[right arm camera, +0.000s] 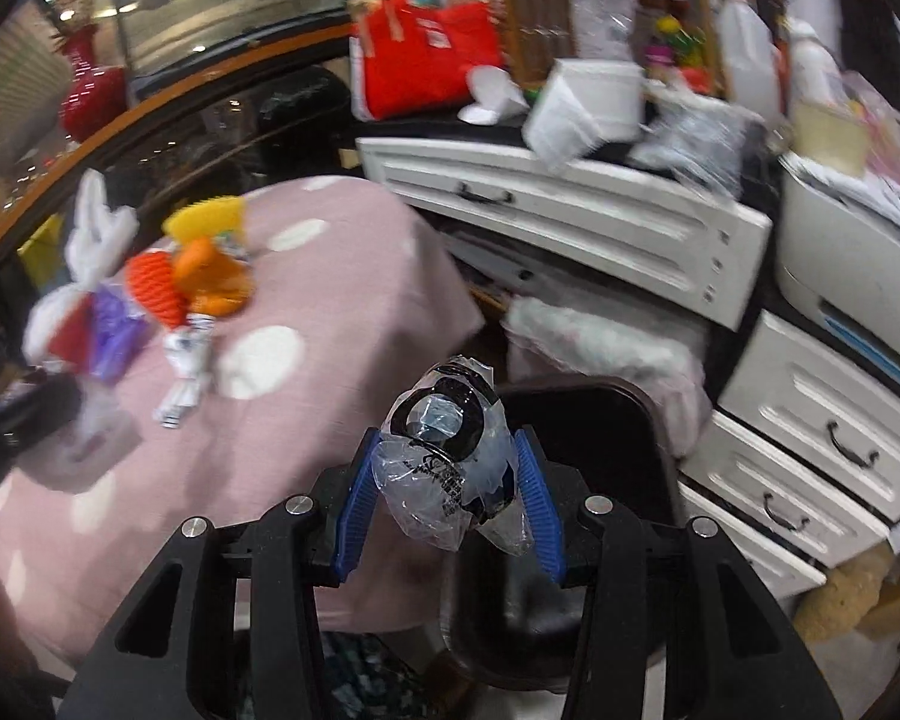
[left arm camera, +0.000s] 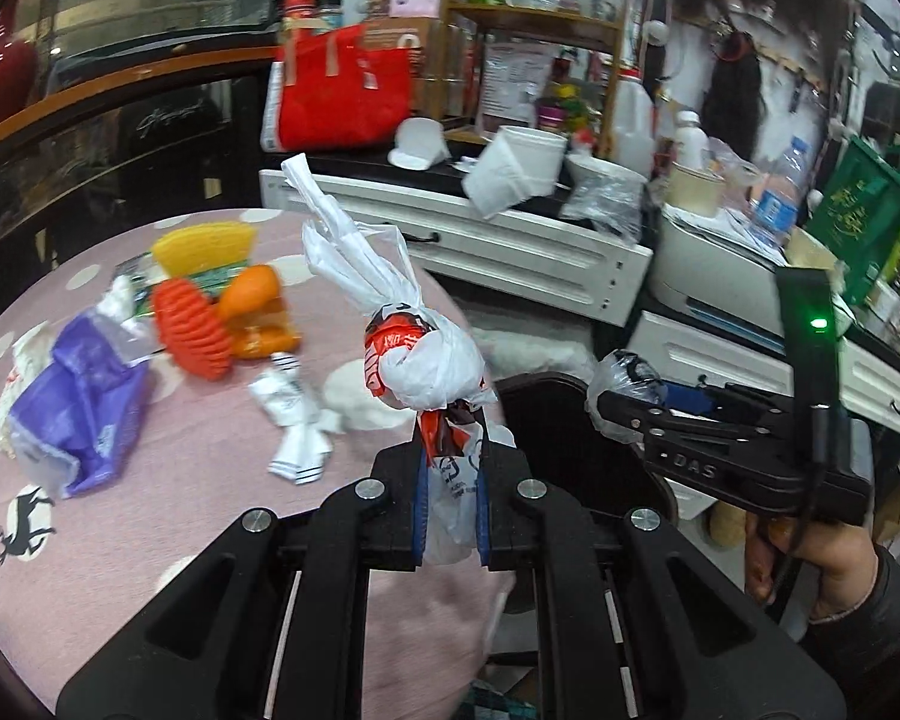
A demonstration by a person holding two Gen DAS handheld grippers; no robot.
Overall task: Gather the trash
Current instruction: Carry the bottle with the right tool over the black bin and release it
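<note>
Over a pink, white-spotted tablecloth [left arm camera: 198,450], to the left of the left gripper's fingers, lies a scatter of litter: a crumpled purple wrapper [left arm camera: 84,408], an orange ribbed piece [left arm camera: 189,330] with a yellow one [left arm camera: 207,246] behind it, an orange plastic piece [left arm camera: 258,312], and a flattened white tube [left arm camera: 294,420] nearest the fingers. The left gripper [left arm camera: 450,480] is clenched tight on the lower part of a knotted white plastic bag [left arm camera: 414,354] with red print; the knot bulges just above the fingertips and the bag's loose ends stick up and lean away to the left beyond them. To the right of these fingers, past the cloth's edge, sits a dark bin [left arm camera: 570,450]. Further right, the right gripper [left arm camera: 624,408] shows side-on, held by a person's hand [left arm camera: 810,564] in a dark sleeve.

In the right wrist view, the same litter lies far left of the fingers on the cloth. The right gripper [right arm camera: 450,480] grasps a crumpled clear plastic wrapper [right arm camera: 444,462] with black print, pressed between its blue pads [right arm camera: 354,510], the jaws partly apart around it. The wrapper hangs above the near rim of the dark bin [right arm camera: 600,438], which lies ahead and to the right of the fingers. White drawers [right arm camera: 570,210] stand beyond.
</note>
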